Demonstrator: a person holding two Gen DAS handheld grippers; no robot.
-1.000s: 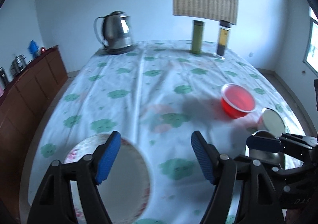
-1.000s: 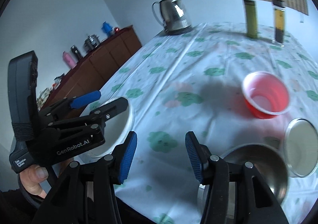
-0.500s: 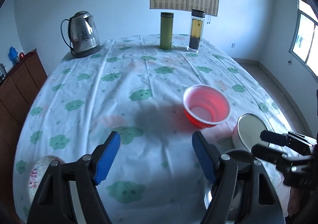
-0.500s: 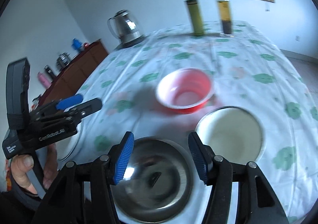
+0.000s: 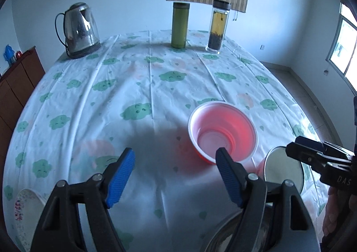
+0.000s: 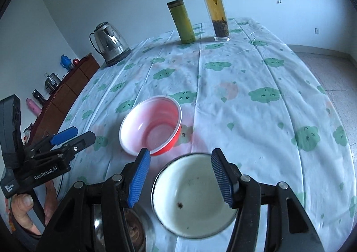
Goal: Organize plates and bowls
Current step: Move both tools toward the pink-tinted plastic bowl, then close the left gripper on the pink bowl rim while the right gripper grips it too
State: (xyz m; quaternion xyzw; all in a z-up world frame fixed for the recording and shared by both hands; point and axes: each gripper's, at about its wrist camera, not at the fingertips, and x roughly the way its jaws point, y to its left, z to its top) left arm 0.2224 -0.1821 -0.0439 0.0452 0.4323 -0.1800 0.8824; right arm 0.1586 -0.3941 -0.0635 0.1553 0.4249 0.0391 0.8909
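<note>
Left gripper: jaws spread wide, nothing between the blue pads, held above bare tablecloth. Right gripper: jaws likewise wide apart, holding nothing, positioned over the white enamel bowl, which sits between the two fingers in the right wrist view; contact with the bowl cannot be confirmed.

Task items, left wrist view:
- Red plastic bowl: upright on the cloth at 1 o'clock from the left gripper, just beyond the right fingertip.
- White enamel bowl: at 3 o'clock, beside the red bowl, partly behind the right gripper's tip.
- Steel bowl: at 5 o'clock, at the lower frame edge, mostly hidden by the gripper body.
- Floral-rimmed plate: at 8 o'clock, near the table edge, well apart from the bowls.

Other items at the far table edge: kettle at 11 o'clock, green flask at 12 o'clock, tea bottle just beside it.
</note>
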